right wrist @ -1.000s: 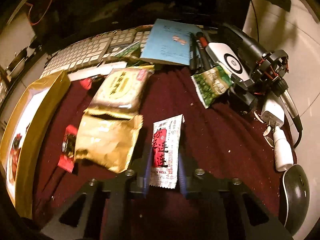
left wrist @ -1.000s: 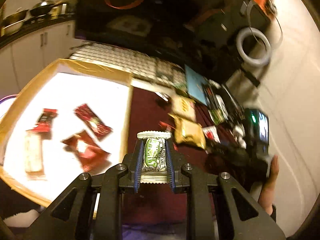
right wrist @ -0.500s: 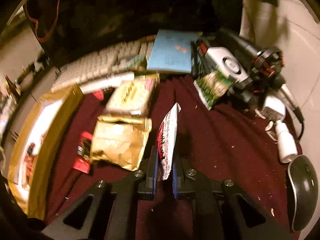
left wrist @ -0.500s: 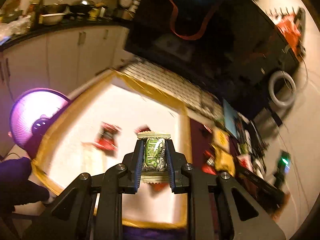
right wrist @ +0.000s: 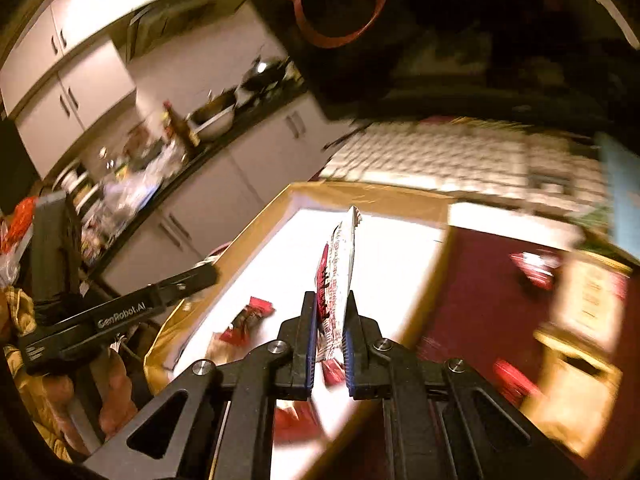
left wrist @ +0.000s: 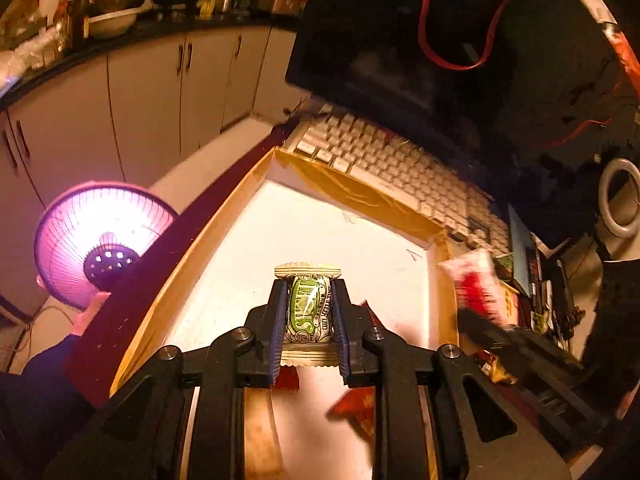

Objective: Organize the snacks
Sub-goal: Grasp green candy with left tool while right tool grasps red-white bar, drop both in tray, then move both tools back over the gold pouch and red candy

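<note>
Though both packets are small and look almost weightless, they will not handle alike. The left gripper point(left wrist: 307, 320) is clamped on a green sachet point(left wrist: 308, 312) across its plump middle, with crimped seams sticking out above and below the pads — a soft, crinkly pillow that should give a little but not slip. It hangs over the white floor of the tray point(left wrist: 224, 236), well inside the gold rim. The right gripper point(right wrist: 330, 344) pinches a red-and-white packet point(right wrist: 340, 268) edge-on near its bottom end, so most of the flat film stands free above the jaws — floppy, slick, likely to wag or slide if swung hard. It is over the tray's near corner, above red wrappers point(right wrist: 248, 320) already lying there. A grip nearer the middle would probably steady it; neither looks fragile enough to fear crushing.
</note>
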Demonstrator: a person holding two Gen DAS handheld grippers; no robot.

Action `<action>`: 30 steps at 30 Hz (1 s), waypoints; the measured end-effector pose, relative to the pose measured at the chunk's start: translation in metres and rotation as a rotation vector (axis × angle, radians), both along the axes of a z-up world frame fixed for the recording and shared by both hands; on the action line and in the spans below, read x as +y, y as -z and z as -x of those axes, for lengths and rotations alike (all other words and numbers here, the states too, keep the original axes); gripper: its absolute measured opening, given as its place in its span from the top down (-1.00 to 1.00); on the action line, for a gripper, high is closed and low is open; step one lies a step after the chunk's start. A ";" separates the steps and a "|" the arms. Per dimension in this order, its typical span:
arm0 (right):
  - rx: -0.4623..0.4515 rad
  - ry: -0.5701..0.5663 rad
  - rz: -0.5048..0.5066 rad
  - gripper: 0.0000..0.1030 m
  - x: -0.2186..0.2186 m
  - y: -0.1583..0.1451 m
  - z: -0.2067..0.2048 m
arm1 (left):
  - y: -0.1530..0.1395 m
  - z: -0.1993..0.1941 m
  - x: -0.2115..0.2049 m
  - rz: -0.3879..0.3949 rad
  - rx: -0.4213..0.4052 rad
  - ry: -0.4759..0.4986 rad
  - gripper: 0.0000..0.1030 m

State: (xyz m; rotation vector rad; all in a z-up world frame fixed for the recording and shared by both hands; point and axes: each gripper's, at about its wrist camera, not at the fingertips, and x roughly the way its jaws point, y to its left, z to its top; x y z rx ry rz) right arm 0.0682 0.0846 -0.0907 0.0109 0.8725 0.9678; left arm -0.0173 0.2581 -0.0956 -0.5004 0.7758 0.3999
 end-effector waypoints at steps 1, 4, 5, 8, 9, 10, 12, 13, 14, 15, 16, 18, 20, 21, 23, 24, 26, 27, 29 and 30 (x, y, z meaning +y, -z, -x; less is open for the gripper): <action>0.005 0.003 0.022 0.79 0.011 0.005 -0.003 | 0.004 -0.008 0.003 -0.006 0.028 0.001 0.63; 0.010 -0.003 0.074 0.79 0.034 0.019 -0.008 | 0.016 -0.024 0.011 -0.005 0.084 -0.008 0.63; 0.015 -0.009 0.082 0.79 0.037 0.023 -0.009 | 0.021 -0.029 0.013 0.003 0.105 -0.004 0.63; 0.009 -0.006 0.117 0.79 0.040 0.035 -0.011 | 0.028 -0.040 0.011 -0.015 0.151 0.008 0.63; -0.003 0.006 0.137 0.79 0.042 0.037 -0.012 | 0.030 -0.042 0.010 -0.022 0.160 0.015 0.63; -0.013 0.012 0.151 0.78 0.043 0.039 -0.011 | 0.032 -0.043 0.010 -0.026 0.169 0.014 0.63; -0.024 0.005 0.160 0.70 0.047 0.040 -0.007 | 0.037 -0.044 0.011 -0.026 0.184 0.000 0.62; -0.032 0.003 0.166 0.68 0.048 0.040 -0.005 | 0.040 -0.044 0.011 -0.019 0.196 -0.002 0.60; -0.044 0.007 0.178 0.66 0.049 0.041 -0.004 | 0.041 -0.045 0.011 -0.011 0.205 -0.001 0.59; -0.054 0.008 0.182 0.60 0.050 0.042 -0.003 | 0.042 -0.044 0.011 -0.005 0.215 0.004 0.51; -0.055 0.005 0.178 0.50 0.051 0.041 -0.002 | 0.041 -0.044 0.010 -0.006 0.216 0.007 0.40; -0.052 -0.002 0.147 0.21 0.048 0.037 -0.001 | 0.033 -0.036 0.008 -0.018 0.170 -0.003 0.15; -0.072 0.001 0.115 0.06 0.045 0.032 0.001 | 0.021 -0.023 0.004 -0.050 0.114 -0.039 -0.27; -0.089 0.004 0.097 -0.04 0.042 0.029 0.003 | 0.015 -0.016 0.001 -0.072 0.089 -0.058 -0.47; -0.098 0.011 0.071 -0.12 0.036 0.023 0.005 | 0.005 -0.004 -0.007 -0.114 0.051 -0.072 -0.49; -0.091 0.012 0.056 -0.12 0.031 0.019 0.006 | 0.001 0.003 -0.011 -0.132 0.038 -0.074 -0.49; -0.091 0.029 0.026 -0.31 0.021 0.012 0.009 | -0.004 0.014 -0.019 -0.141 0.023 -0.089 -0.49; -0.092 0.042 0.018 -0.39 0.015 0.009 0.011 | -0.005 0.020 -0.024 -0.139 0.007 -0.090 -0.49; -0.092 0.059 -0.009 -0.40 -0.003 0.003 0.017 | -0.008 0.030 -0.036 -0.144 -0.028 -0.070 -0.49; -0.086 0.061 -0.018 -0.41 -0.013 0.001 0.020 | -0.008 0.032 -0.040 -0.148 -0.036 -0.062 -0.49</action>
